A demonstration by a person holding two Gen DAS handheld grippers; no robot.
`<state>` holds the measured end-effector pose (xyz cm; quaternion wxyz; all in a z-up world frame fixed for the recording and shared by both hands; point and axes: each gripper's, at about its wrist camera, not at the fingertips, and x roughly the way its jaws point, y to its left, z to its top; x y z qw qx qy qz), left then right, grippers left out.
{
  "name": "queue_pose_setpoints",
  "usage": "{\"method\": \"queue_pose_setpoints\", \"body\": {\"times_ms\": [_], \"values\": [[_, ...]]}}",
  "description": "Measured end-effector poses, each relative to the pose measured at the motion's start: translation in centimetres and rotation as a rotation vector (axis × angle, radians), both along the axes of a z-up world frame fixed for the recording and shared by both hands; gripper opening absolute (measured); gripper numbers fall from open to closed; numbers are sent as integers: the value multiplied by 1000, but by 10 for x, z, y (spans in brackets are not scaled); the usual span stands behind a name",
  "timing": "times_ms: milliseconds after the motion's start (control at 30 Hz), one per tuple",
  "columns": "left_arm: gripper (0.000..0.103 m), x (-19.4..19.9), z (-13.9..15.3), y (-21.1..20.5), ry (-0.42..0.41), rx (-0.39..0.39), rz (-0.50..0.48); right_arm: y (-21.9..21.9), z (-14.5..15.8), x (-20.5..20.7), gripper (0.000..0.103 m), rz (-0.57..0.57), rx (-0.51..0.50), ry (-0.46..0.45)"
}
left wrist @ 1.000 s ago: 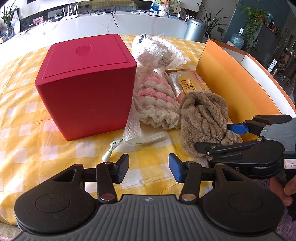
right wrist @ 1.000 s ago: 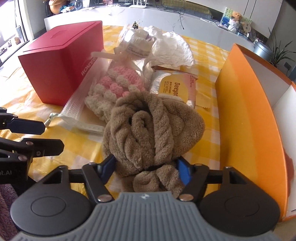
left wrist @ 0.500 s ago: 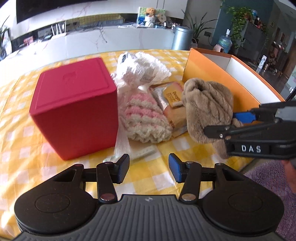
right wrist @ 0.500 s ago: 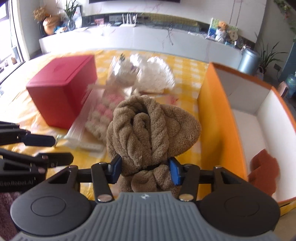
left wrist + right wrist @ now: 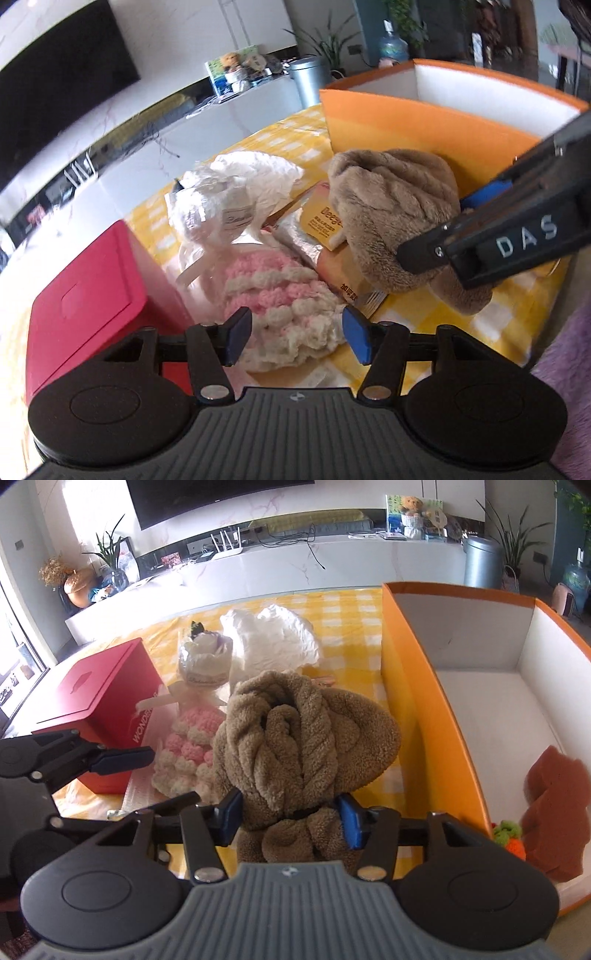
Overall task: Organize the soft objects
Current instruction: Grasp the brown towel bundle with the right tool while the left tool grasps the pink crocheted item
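My right gripper (image 5: 290,814) is shut on a brown fleece bundle (image 5: 303,734) and holds it up above the yellow checked cloth, just left of the orange box (image 5: 424,701). The left wrist view shows the same bundle (image 5: 388,206) hanging in the right gripper's fingers. My left gripper (image 5: 295,332) is opening its jaws. A pink and white crochet doll (image 5: 280,295) lies just beyond its blue pads, which do not touch it. The doll's wrapped white upper part (image 5: 221,214) points toward the far side.
A red cube box (image 5: 92,295) stands left of the doll. A foil snack packet (image 5: 325,225) lies under the lifted bundle. A crumpled white bag (image 5: 273,638) sits farther back. Inside the orange box lie a brown sponge (image 5: 554,812) and a small green-orange crochet piece (image 5: 508,836).
The right gripper closed on the brown bundle and lifted it off the cloth toward the orange box. The left gripper rolled, moved in on the crochet doll, and its jaws widened.
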<state>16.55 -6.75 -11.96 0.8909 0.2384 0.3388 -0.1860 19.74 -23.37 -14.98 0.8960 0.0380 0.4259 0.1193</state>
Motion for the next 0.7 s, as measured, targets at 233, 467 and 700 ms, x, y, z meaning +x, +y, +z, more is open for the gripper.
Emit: {"method": "queue_pose_setpoints", "body": {"times_ms": [233,467,700], "values": [[88,1,-25,-13,-61,102,-33,-8,-13,7,54,-22,53,50],[91,1,-39,-20,-83,146,-38,-11,-16,4,55,-15,60,52],[49,1,-39,-17,-90,133,-20,-11,-17,4,55,-14,61,52]]}}
